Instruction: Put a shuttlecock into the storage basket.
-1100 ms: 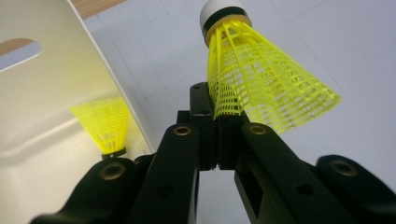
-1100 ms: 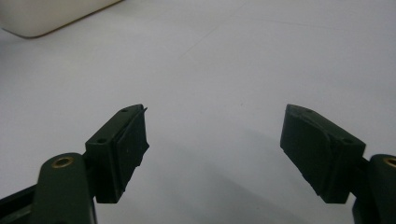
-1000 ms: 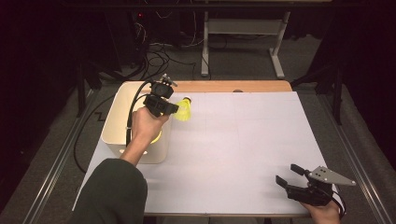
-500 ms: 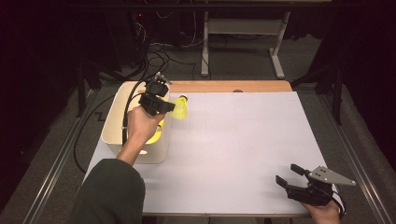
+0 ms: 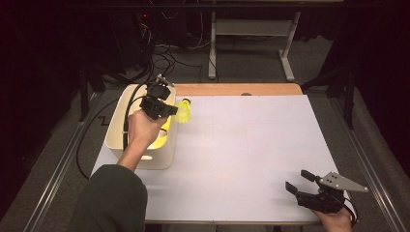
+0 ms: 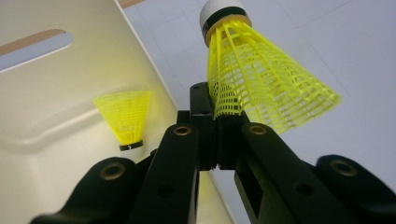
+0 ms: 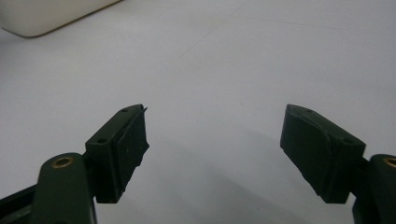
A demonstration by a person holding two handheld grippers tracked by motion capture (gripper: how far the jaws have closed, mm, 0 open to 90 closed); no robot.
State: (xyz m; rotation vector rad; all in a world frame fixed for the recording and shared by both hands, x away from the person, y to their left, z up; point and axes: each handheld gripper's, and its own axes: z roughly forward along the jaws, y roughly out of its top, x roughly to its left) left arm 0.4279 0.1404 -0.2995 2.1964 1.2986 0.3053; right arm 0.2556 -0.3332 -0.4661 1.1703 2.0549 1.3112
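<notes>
My left gripper is shut on the skirt edge of a yellow shuttlecock with a white cork tip. It holds it in the air at the right rim of a cream bin at the table's left. A second yellow shuttlecock lies inside the bin. My right gripper rests near the table's front right corner, open, with nothing between its fingers.
A white sheet covers the tabletop, with a strip of bare wood along the far edge. A black cable trails from the left gripper over the bin. Table legs and cables stand on the dark floor beyond.
The left gripper has drifted a little to the left with the shuttlecock, closer over the bin's rim. The right gripper has not moved.
</notes>
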